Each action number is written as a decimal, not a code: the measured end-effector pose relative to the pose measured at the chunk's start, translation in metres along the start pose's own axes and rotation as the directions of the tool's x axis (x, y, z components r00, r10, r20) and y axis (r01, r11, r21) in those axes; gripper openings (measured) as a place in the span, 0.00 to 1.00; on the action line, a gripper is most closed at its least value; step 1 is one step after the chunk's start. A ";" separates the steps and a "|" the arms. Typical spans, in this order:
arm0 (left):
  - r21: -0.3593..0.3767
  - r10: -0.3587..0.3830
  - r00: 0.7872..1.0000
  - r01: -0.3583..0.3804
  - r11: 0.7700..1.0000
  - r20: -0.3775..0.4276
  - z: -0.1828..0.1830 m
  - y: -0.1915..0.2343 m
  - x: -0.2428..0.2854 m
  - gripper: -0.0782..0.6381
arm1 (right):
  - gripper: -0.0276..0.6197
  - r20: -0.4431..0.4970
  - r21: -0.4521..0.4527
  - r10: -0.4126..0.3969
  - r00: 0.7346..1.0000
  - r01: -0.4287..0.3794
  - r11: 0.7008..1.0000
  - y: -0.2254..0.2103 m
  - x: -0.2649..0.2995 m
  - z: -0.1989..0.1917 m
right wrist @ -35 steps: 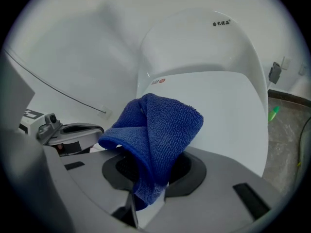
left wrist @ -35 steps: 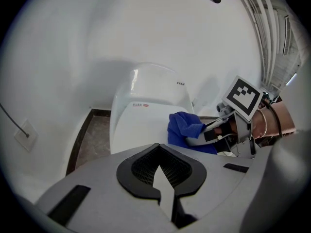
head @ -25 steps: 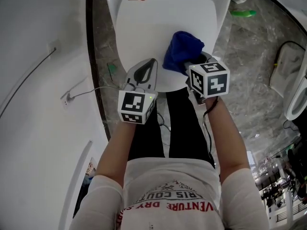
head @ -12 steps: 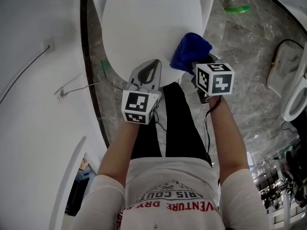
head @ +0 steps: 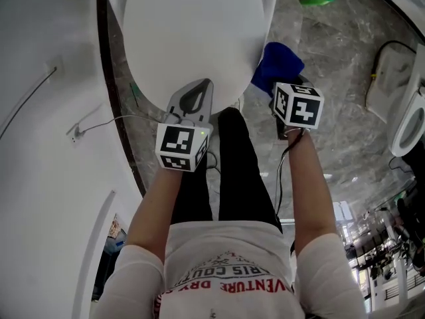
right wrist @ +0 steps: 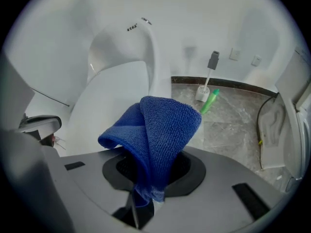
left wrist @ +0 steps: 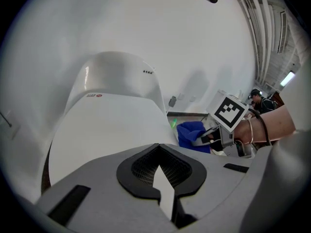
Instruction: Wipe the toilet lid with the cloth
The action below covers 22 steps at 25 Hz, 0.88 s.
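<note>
The white toilet lid (head: 192, 32) is down and fills the top of the head view. My right gripper (head: 284, 80) is shut on a folded blue cloth (head: 279, 64). It holds the cloth off the lid's front right edge, above the marble floor. In the right gripper view the cloth (right wrist: 163, 127) stands up out of the right gripper (right wrist: 148, 181), with the lid (right wrist: 116, 101) to its left. My left gripper (head: 204, 84) hovers at the lid's front edge, shut and holding nothing. The left gripper view looks past the left gripper (left wrist: 159, 152) and across the lid (left wrist: 107, 125) to the cloth (left wrist: 192, 132).
A toilet brush in its holder (right wrist: 206, 84) and a green bottle (right wrist: 210, 101) stand by the wall right of the toilet. Close on the left is a white wall with a socket and cable (head: 76, 131). Another white fixture (head: 408, 131) stands at the far right.
My right gripper has carried the cloth to the right, from the lid's front part to beside its right edge. The left gripper has stayed at the lid's front edge.
</note>
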<state>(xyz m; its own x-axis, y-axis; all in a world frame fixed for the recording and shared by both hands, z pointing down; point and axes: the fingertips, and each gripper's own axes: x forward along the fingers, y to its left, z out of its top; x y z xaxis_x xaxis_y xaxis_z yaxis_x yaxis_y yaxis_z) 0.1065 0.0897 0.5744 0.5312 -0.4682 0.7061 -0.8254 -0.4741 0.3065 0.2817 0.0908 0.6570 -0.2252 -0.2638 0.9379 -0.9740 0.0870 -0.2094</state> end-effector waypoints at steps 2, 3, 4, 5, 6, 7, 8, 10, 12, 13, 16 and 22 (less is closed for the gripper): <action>0.002 -0.016 1.000 0.016 1.000 0.007 -0.006 -0.002 -0.002 0.12 | 0.18 0.014 0.024 -0.021 1.000 0.021 0.999 -0.005 -0.007 -0.008; 0.004 -0.023 1.000 0.023 1.000 0.009 -0.010 -0.002 -0.005 0.12 | 0.18 0.023 0.031 -0.027 0.999 0.026 0.999 -0.004 -0.012 -0.011; 0.005 -0.028 1.000 0.028 1.000 0.010 -0.015 0.000 -0.009 0.12 | 0.18 0.036 0.035 -0.029 0.999 0.027 0.999 -0.001 -0.018 -0.014; 0.005 -0.030 0.999 0.030 1.000 0.010 -0.020 0.004 -0.014 0.12 | 0.18 0.050 0.036 -0.027 0.998 0.025 0.999 0.006 -0.023 -0.015; 0.006 -0.030 1.000 0.030 1.000 0.009 -0.025 0.008 -0.021 0.12 | 0.18 0.065 0.032 -0.023 0.998 0.021 0.999 0.015 -0.029 -0.015; 0.007 -0.030 1.000 0.030 1.000 0.008 -0.031 0.013 -0.029 0.12 | 0.18 0.078 0.025 -0.015 0.997 0.014 1.000 0.026 -0.035 -0.016; 0.007 -0.029 1.000 0.029 1.000 0.006 -0.037 0.018 -0.038 0.12 | 0.18 0.088 0.019 -0.005 0.996 0.003 1.000 0.039 -0.041 -0.017; 0.013 -0.029 1.000 0.029 1.000 0.003 -0.050 0.030 -0.057 0.12 | 0.18 0.106 0.018 0.025 0.994 -0.028 0.999 0.070 -0.051 -0.020; 0.024 -0.028 1.000 0.027 0.999 0.004 -0.059 0.043 -0.077 0.12 | 0.18 0.125 0.021 0.058 0.990 -0.062 0.998 0.104 -0.057 -0.020; 0.028 -0.025 1.000 0.025 0.999 0.007 -0.062 0.051 -0.088 0.12 | 0.18 0.134 0.019 0.075 0.988 -0.078 0.997 0.122 -0.060 -0.019; 0.033 0.003 1.000 -0.003 0.999 0.015 -0.069 0.081 -0.122 0.12 | 0.18 0.154 0.013 0.131 0.979 -0.134 0.991 0.183 -0.062 -0.018; 0.009 0.082 0.995 -0.083 0.997 0.051 -0.080 0.162 -0.182 0.12 | 0.18 0.105 -0.063 0.265 0.959 -0.260 0.964 0.320 -0.027 -0.033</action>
<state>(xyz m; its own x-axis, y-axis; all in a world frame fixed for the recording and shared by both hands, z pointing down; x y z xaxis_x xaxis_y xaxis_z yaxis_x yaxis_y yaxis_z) -0.1387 0.1581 0.5469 0.4708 -0.5433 0.6951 -0.8646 -0.4408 0.2411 -0.0228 0.1570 0.5742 -0.4767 -0.3306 0.8145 -0.8785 0.2125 -0.4279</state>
